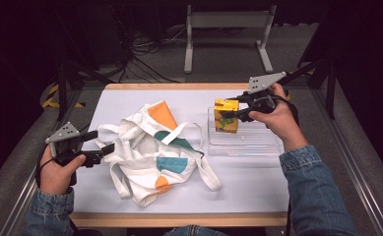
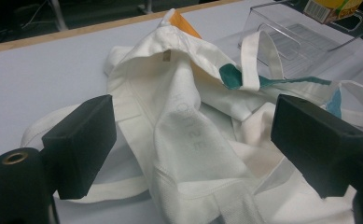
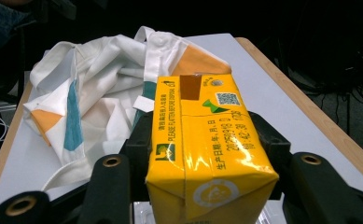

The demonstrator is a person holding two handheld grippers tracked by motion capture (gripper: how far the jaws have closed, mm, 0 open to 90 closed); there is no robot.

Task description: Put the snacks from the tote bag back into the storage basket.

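black jaws of the right gripper (image 3: 202, 154) are clamping a yellow drink carton (image 1: 226, 115), holding it upright over the clear tray (image 1: 258, 145). judging by this, the carton is picked up but not yet bagged. it is looking glossy and undented. left gripper (image 1: 104, 142) is hanging open beside the crumpled white tote bag (image 1: 154, 152), gripping nothing; the bag is lying flat, unopened.
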